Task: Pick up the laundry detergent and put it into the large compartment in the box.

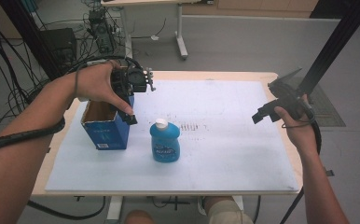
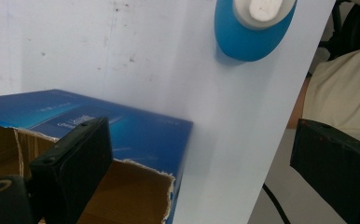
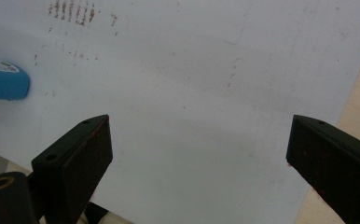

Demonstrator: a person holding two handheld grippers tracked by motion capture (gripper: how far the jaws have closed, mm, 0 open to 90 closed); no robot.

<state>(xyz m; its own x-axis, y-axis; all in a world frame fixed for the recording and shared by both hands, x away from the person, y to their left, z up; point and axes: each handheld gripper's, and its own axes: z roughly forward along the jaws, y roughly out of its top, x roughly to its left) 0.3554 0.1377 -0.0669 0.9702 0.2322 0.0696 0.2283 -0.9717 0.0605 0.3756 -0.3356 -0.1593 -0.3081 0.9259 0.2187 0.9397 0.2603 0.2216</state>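
Cardboard box (image 1: 104, 126), blue outside and plain brown inside, sits open-topped toward 9 o'clock on the white tabletop (image 1: 225, 158), and that's what the left claw (image 1: 130, 116) is hovering right over. My guess is it's light and kind of flimsy: thin card, the top edge is torn ragged, so the walls will probably flex or crumple if squeezed hard. If it's empty it'll likely slide or tip with barely a nudge. Best bet looks like pinching one wall near a corner, where the fold makes it stiffer, one jaw inside and one outside.

Just beside it, toward the center of the tabletop, a blue plastic bottle (image 1: 165, 141) with a white cap stands upright, not touching the box. Smooth rounded plastic, so probably slippery.

Left claw is wide open with nothing in it, one jaw above the box's open mouth and the other out past its wall. Right claw (image 1: 260, 115) is off at 3 o'clock near the tabletop edge, also spread wide and empty.

The high view gives the whole layout plus both forearms. The left gripper view gets you the torn rim (image 2: 145, 164) up close and the bottle cap from above. The right gripper view catches some reddish smudge marks (image 3: 73, 10) on the tabletop and just a sliver of the bottle.
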